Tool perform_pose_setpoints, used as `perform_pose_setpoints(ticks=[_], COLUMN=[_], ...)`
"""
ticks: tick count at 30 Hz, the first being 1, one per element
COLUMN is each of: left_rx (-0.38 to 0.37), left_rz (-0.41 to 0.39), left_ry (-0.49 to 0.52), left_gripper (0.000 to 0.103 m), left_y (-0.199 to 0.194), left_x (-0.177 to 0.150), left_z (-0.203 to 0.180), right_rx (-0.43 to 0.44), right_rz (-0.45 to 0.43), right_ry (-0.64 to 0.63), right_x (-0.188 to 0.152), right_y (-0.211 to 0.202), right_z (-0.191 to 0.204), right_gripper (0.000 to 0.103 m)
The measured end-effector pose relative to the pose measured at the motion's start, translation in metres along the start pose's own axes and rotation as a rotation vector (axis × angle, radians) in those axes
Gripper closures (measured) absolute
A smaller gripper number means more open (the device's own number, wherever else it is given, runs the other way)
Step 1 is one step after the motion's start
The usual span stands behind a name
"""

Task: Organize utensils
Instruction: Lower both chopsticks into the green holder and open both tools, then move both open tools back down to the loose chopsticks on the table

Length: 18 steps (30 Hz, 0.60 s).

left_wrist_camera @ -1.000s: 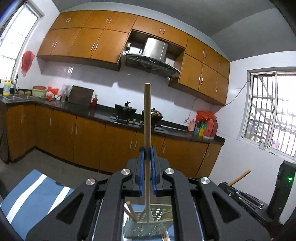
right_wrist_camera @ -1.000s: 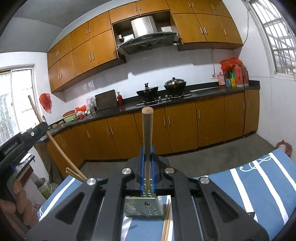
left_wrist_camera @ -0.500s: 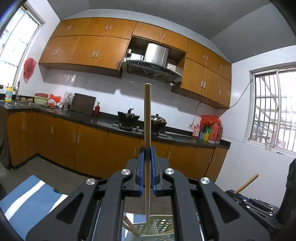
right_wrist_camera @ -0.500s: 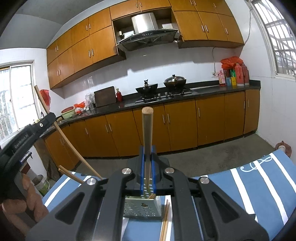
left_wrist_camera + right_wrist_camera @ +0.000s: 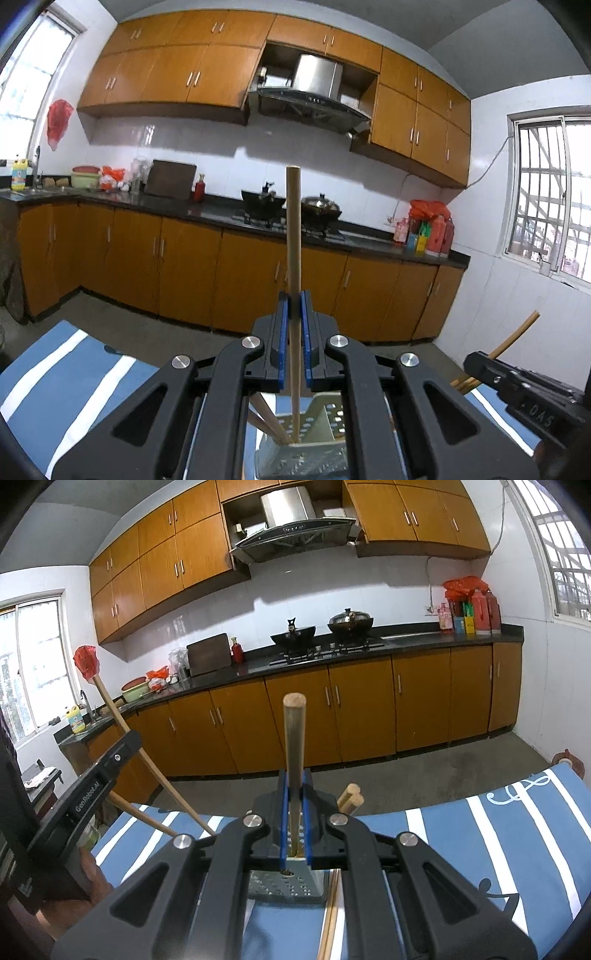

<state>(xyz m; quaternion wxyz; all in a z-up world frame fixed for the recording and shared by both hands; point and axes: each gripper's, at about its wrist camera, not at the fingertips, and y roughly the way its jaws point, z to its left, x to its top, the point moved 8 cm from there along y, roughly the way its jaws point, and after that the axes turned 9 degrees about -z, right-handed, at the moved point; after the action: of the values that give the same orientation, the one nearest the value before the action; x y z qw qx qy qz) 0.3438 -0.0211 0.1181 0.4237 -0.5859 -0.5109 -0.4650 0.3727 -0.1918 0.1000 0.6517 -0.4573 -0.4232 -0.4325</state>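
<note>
Two grippers: we see the left gripper [image 5: 294, 306] pinching a chopstick [image 5: 293, 236]; right gripper [image 5: 294, 786] likewise [image 5: 294, 738]; perforated holder [image 5: 314, 439] below both.

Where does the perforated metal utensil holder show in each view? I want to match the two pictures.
Left wrist view: perforated metal utensil holder at bottom centre, below the gripper, chopsticks inside.
Right wrist view: the holder at bottom centre, on the blue striped cloth.
Shared landmark: the steel range hood above the stove.
</note>
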Motion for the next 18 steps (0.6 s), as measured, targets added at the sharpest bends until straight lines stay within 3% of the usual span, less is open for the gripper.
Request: perform_pose_setpoints(ticks=[3,4,5,7,14,18], left_rx=[-0.003,-0.003,0.0,0.009,0.008,0.039], left_rz=[0.013,0.014,0.013,0.001,-0.008,0.017], left_ry=[-0.002,-0.003,-0.004,-0.008,-0.028,-0.011], left_gripper=[0.093,0.085,0.068,0.06,0.06,0.06], left_y=[-0.005,-0.006,-0.007,-0.011,-0.029,-0.05], left_x=[0.006,0.008,0.009,0.014,0.033,0.031], left_z=[0.001,0.002,0.003,0.007,0.015,0.032], right_rx=[0.006,0.007,0.007,0.006,0.005,-0.026], right_rz=[-0.015,-0.02,-0.025,-0.035,-0.094,-0.095], right_ry=[0.002,0.0,0.0,0.001,0.005,-0.003], right_x=[0.004,0.006,0.008,0.011,0.025,0.014], right_y=[-0.007,-0.01,-0.012,-0.019,-0.057,-0.084], right_z=[0.002,0.003,0.003,0.003,0.001,-0.012], right_gripper=[0.092,0.091,0.09,0.087,0.081,0.078])
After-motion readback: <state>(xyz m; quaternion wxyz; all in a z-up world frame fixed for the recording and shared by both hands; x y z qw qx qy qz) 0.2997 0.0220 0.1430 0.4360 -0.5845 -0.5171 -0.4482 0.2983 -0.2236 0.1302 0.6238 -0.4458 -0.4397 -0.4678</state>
